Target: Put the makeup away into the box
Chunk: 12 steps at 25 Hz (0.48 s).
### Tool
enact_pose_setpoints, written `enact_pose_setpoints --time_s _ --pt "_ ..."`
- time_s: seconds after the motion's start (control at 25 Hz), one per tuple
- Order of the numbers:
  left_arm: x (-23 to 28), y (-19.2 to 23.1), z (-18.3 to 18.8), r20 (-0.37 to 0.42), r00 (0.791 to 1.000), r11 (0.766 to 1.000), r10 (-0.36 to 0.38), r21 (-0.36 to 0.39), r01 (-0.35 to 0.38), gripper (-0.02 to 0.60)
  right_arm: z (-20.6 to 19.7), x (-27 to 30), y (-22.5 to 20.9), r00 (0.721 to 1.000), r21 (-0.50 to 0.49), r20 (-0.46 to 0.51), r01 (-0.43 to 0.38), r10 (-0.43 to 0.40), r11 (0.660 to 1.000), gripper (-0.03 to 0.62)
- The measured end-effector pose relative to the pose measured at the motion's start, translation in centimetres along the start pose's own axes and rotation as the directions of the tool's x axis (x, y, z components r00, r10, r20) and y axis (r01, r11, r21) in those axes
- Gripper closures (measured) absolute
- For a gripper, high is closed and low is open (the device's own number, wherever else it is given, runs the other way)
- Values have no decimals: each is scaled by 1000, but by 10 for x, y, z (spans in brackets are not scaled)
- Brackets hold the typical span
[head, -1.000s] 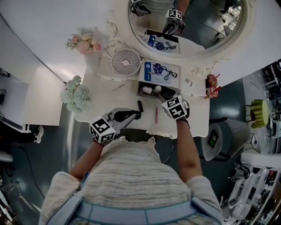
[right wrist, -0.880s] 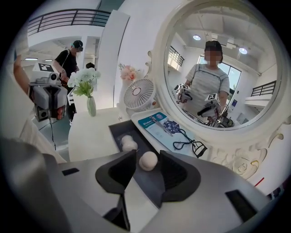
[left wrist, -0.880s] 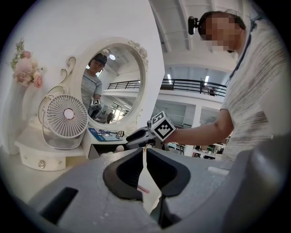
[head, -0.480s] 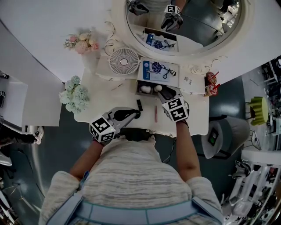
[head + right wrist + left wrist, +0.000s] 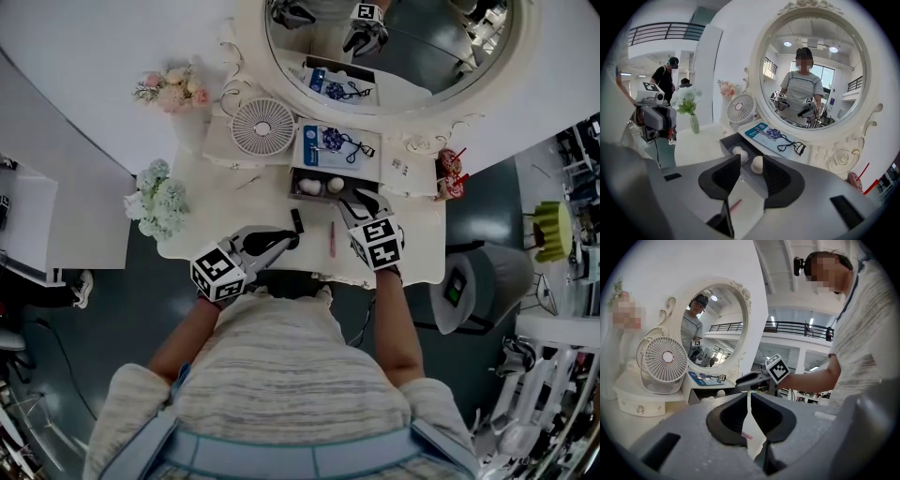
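The open grey box [image 5: 302, 198] on the white dressing table holds two white sponges [image 5: 320, 186]; the right gripper view shows them too, just past the box wall [image 5: 727, 141]. A black tube [image 5: 296, 221] and a pink pencil [image 5: 332, 240] lie on the table in front of the box. My right gripper [image 5: 362, 200] hovers open and empty off the box's right front corner, above the pencil [image 5: 734, 205]. My left gripper [image 5: 292, 240] is shut on nothing, level near the table's front edge, just short of the black tube.
A blue card with an eyelash curler [image 5: 334, 146] lies on the shelf above the box. A small white fan [image 5: 262, 122], two flower vases [image 5: 161, 199] and the oval mirror [image 5: 394, 47] ring the back. Red-topped items [image 5: 450, 173] stand at the right edge.
My right gripper has drawn back from over the box's right end toward me and lifted a little, still open. The left gripper has stayed put.
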State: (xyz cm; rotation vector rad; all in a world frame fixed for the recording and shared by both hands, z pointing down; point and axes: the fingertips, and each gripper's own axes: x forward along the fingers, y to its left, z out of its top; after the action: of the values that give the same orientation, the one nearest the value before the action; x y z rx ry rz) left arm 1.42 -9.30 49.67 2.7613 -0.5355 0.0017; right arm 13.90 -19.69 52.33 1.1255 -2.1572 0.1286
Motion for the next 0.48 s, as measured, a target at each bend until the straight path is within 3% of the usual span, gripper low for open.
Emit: enact_pose_setpoints --time_s 0.48 --pt "4 -6 -3 -9 1000 1000 -22 2 22 565 -40 -8 28 1000 235 20 -15 11 972 486"
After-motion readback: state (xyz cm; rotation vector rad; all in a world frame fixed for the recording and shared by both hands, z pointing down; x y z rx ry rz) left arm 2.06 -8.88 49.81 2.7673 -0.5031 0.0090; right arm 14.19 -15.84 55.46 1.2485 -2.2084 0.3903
